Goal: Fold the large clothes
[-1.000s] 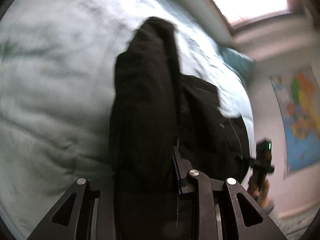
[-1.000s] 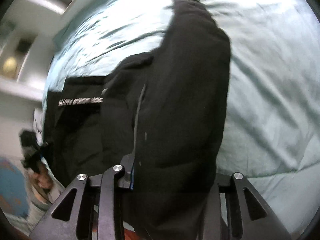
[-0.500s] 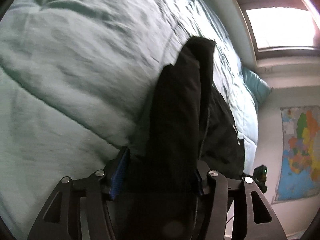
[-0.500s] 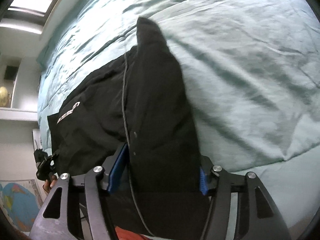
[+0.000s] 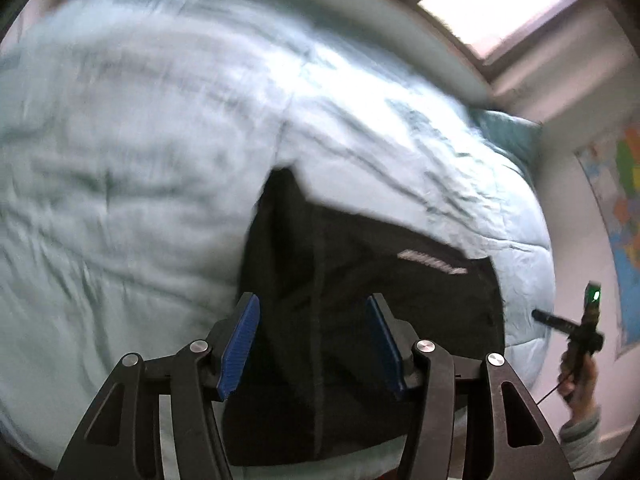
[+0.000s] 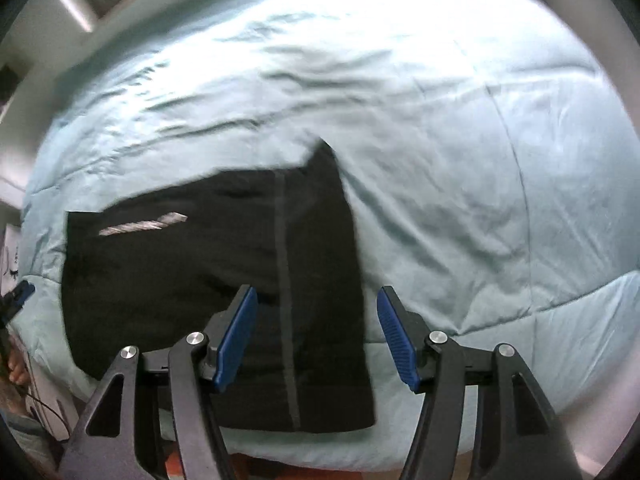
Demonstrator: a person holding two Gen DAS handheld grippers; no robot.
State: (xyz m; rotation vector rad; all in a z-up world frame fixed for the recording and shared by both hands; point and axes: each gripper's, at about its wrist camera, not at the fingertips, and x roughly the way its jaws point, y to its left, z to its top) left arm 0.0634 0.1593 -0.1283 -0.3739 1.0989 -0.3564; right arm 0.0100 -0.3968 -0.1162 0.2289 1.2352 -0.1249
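A black garment (image 5: pixel 360 308) with a small white logo (image 5: pixel 432 266) lies folded flat on the pale teal bedspread (image 5: pixel 140 160), near the bed's front edge. It also shows in the right wrist view (image 6: pixel 224 280), with a grey seam running down it. My left gripper (image 5: pixel 314 346) is open and empty, its blue pads apart above the cloth. My right gripper (image 6: pixel 318 338) is open and empty too, above the garment's right edge. The right gripper also shows at the far right of the left wrist view (image 5: pixel 580 328).
The bedspread (image 6: pixel 460 160) fills most of both views. A teal pillow (image 5: pixel 508 136) lies at the bed's far end under a window (image 5: pixel 500 4). A coloured wall map (image 5: pixel 624 208) hangs to the right. The bed's front edge runs just below the garment.
Both grippers have opened and let go of the black garment. It now lies flat on the bed, and both grippers have drawn back from it.
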